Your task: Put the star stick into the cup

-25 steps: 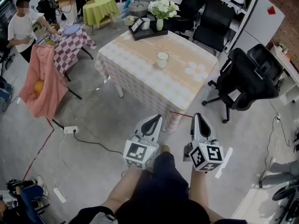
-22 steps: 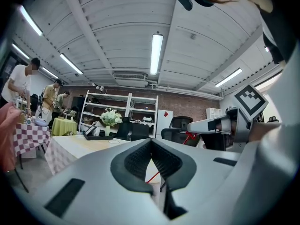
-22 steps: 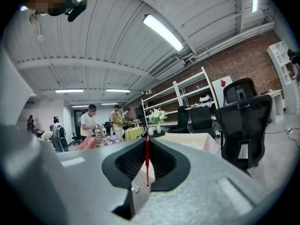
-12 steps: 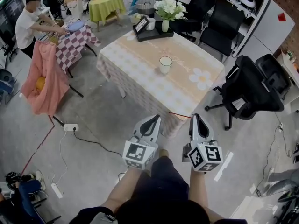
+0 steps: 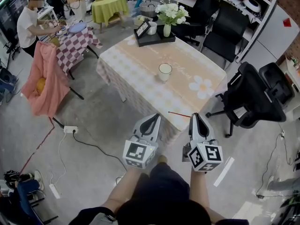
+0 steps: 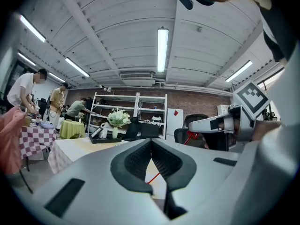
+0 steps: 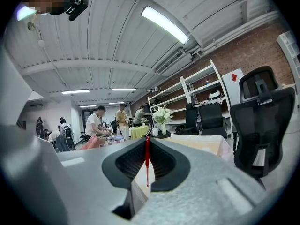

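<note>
A white cup (image 5: 164,71) stands upright near the middle of the table with the peach and white cloth (image 5: 140,62). In the head view both grippers hang side by side short of the table's near corner. My right gripper (image 5: 196,116) is shut on a thin red stick (image 5: 179,114) that pokes out leftward from its tip. In the right gripper view the stick (image 7: 147,161) runs upright between the closed pads. My left gripper (image 5: 153,118) is shut with nothing in it; its view shows the jaws meeting and the red stick (image 6: 154,177) beyond them.
A black tray (image 5: 153,35) with a vase of white flowers (image 5: 169,14) sits at the table's far end. Black office chairs (image 5: 251,100) stand to the right. At the left are a pink-draped chair (image 5: 44,78) and a person (image 5: 29,25) at a checkered table. Cables and power strips (image 5: 70,129) lie on the floor.
The table and cup have shifted slightly in the head view as the person moves nearer. Both grippers keep their pose; the right one stays shut on the stick.
</note>
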`<state>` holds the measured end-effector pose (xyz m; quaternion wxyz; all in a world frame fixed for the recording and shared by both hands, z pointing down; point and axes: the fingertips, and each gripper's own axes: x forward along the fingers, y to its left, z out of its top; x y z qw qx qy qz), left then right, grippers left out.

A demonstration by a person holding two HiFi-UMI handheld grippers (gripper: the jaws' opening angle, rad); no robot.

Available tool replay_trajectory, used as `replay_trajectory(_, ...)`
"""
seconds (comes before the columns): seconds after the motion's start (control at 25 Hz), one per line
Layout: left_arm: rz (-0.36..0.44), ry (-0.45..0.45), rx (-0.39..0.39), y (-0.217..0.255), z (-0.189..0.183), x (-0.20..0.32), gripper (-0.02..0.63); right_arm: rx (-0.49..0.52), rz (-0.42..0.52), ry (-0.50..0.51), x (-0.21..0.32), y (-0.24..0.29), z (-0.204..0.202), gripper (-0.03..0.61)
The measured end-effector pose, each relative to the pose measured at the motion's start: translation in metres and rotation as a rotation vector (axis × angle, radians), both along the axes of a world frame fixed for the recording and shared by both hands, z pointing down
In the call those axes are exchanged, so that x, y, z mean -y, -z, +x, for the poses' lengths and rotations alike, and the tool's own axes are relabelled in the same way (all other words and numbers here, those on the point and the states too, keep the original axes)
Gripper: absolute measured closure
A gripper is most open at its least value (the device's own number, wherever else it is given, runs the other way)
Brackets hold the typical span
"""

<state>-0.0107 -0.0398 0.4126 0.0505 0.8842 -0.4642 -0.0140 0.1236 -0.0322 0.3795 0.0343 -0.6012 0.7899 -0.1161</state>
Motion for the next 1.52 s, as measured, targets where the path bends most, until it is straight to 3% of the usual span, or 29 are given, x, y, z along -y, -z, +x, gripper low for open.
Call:
replay_trajectory(0.92, -0.004, 0.128, 0.015, -0.009, 0.034, 0.064, 0.603, 0.02, -0.002, 0.133, 0.081, -0.014, 0.032, 0.561)
replay_trajectory(1.16, -0.017, 0.162, 0.029, -0.02, 0.04, 0.06, 0.603, 0.069, -0.019, 0.137, 0.087, -0.025, 0.048, 0.561)
replay_trajectory(1.52, -0.02, 0.205, 0.044, -0.023, 0.031, 0.054, 0.603, 0.083, -0.009, 0.178, 0.088, -0.023, 0.04, 0.561)
